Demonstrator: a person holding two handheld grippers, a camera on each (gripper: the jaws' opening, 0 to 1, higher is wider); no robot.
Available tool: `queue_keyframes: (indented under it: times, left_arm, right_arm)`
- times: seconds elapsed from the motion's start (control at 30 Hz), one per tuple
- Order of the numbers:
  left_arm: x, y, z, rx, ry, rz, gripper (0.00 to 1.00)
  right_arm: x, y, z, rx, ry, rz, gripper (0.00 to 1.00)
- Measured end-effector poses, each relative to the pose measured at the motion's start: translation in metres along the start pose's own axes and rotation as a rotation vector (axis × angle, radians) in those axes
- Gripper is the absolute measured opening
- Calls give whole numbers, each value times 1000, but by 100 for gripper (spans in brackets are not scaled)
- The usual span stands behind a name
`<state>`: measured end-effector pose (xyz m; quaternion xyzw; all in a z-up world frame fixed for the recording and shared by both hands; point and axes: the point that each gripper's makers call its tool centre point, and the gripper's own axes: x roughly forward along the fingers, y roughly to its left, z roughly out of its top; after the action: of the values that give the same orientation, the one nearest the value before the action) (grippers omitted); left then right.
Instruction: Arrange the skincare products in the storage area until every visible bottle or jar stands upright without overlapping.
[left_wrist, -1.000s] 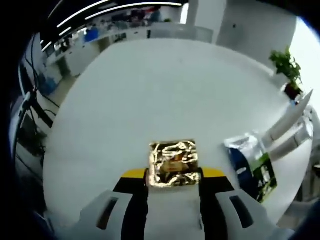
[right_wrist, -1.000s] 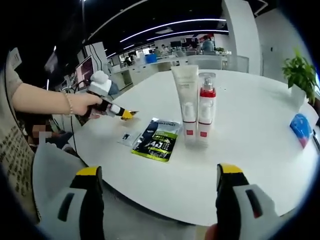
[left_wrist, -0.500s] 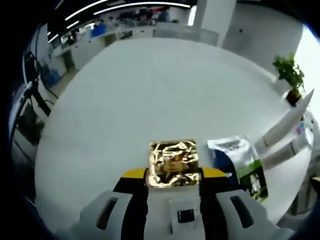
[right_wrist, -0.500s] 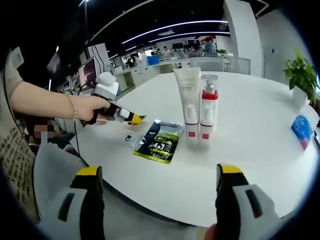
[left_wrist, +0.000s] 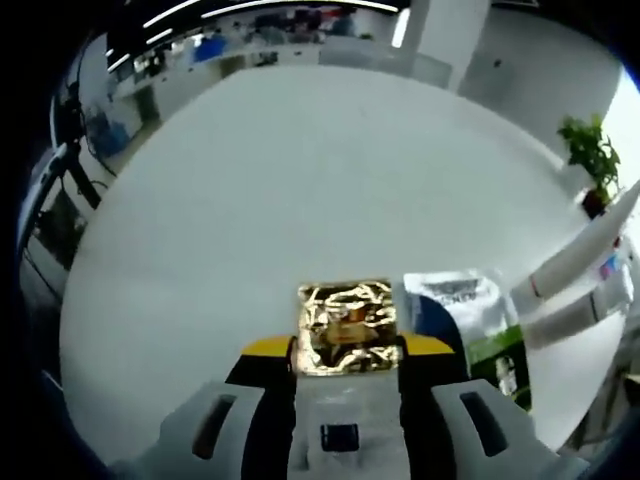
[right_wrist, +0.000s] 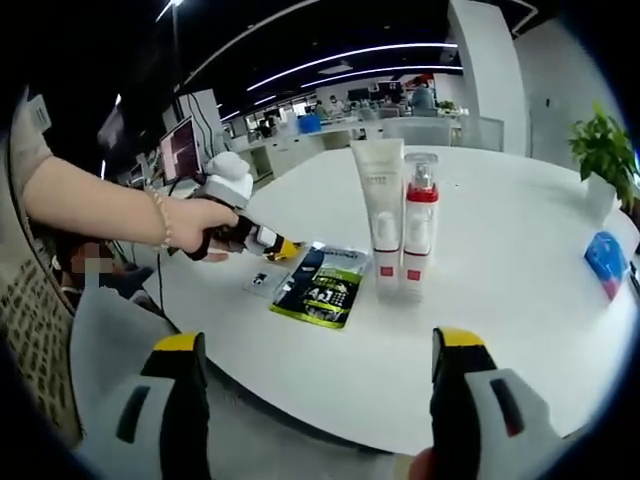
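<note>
In the right gripper view, a person's hand (right_wrist: 195, 225) at the left holds the left hand-held gripper (right_wrist: 283, 247) low over the round white desk (right_wrist: 500, 330), its yellow tips reaching just beside the near-left corner of a dark sachet (right_wrist: 322, 285) that lies flat. Between that gripper and the sachet lies a small clear packet (right_wrist: 259, 278). Right of the sachet, near it but apart, a white tube (right_wrist: 380, 215) and a red-collared pump bottle (right_wrist: 417, 225) stand upright, touching side by side. Well apart at the far right lies a blue pouch (right_wrist: 603, 257), with a potted plant (right_wrist: 603, 150) beyond it. The right hand-held gripper (right_wrist: 315, 375) hangs in front of the desk's near edge, jaws spread wide with nothing between them. In the left gripper view, the left hand-held gripper's jaws are clamped on a crinkled gold foil sachet (left_wrist: 347, 326), with the dark sachet just right of it.
</note>
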<state>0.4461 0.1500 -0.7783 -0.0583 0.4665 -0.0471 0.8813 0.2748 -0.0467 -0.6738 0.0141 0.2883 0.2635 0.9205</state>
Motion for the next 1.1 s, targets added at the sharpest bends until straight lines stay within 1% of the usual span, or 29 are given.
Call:
queue_keyframes:
  times: [0.07, 0.1, 0.17, 0.27, 0.57, 0.93, 0.97, 1.0, 1.07, 1.1]
  left_arm:
    - [-1, -1, -3, -6, 7, 9, 36]
    - [-1, 0, 0, -4, -6, 14, 36]
    - [-3, -1, -1, -6, -7, 18, 36]
    - [-2, -2, 1, -17, -10, 16, 37]
    - [0, -3, 2, -11, -16, 21, 37]
    - [1, -2, 2, -8, -13, 15, 40]
    - [0, -2, 3, -5, -15, 17, 41]
    - [-2, -2, 6, 9, -37, 17, 41]
    - [-4, -3, 11, 50, -61, 7, 42]
    - [-5, -3, 12, 51, -63, 2, 42]
  right_arm:
    - [0, 0, 0, -1, 1, 3, 94]
    - [0, 1, 0, -1, 1, 4, 94]
    - [0, 2, -1, -4, 4, 9, 94]
    - [1, 3, -1, -9, 9, 14, 94]
    - [1, 3, -1, -5, 10, 13, 94]
    - [1, 3, -1, -5, 9, 10, 94]
    - [1, 3, -1, -6, 9, 10, 94]
    - [1, 3, -1, -6, 10, 10, 94]
    - [1, 4, -1, -8, 11, 9, 94]
    - [1, 4, -1, -8, 11, 9, 94]
